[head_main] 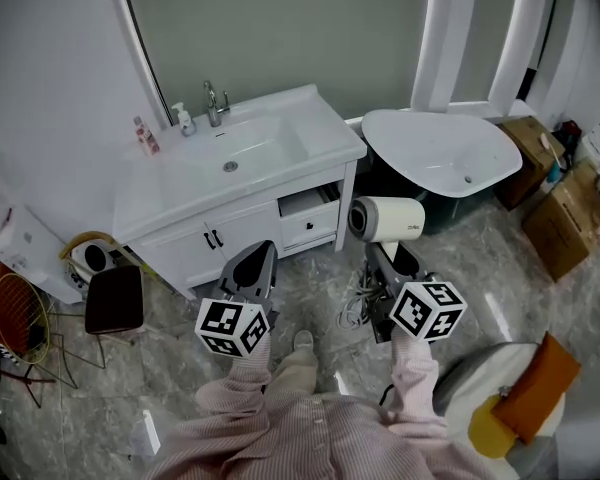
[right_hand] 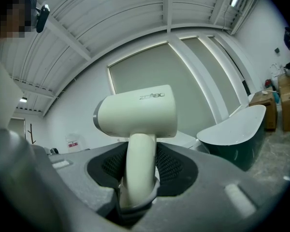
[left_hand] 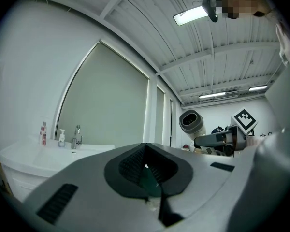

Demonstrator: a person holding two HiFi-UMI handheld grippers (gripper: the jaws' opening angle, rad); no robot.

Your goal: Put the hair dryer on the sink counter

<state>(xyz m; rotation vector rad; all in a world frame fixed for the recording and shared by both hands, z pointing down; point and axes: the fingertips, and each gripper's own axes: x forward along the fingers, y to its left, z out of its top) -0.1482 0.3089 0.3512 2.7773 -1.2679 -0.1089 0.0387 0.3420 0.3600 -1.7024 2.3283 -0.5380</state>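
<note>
– Cream-white plastic, that's the hair dryer (head_main: 388, 217). Where is it compared with the table?

– It's off the table (head_main: 318, 140), in the air just past the front right corner and about level with the half-open drawer (head_main: 309, 219). The body lies sideways with its grey round end toward the table and its handle pointing down.

– What's holding it?

– The right gripper (head_main: 384, 259). In the right gripper view the ribbed black pads (right_hand: 170, 167) pinch the handle of the hair dryer (right_hand: 137, 117) from both sides, and the body sits above them.

– And the left gripper?

– The left gripper (head_main: 252, 268) is in front of the table's cabinet doors, below the sink basin (head_main: 235, 154). In its own view the left gripper (left_hand: 146, 166) has its jaws pressed together with nothing between them. The hair dryer (left_hand: 192, 122) shows off to the right there.

– What's on the table?

– A tap (head_main: 214, 103) behind the basin, a small pump bottle (head_main: 184, 120) just left of the tap, and a slim bottle (head_main: 145, 136) further left near the wall.

– And around the table?

– A white bathtub (head_main: 440, 153) to its right, a dark stool (head_main: 114, 298) on the floor at its left front, and a loose cable (head_main: 358, 304) on the floor under the hair dryer.
</note>
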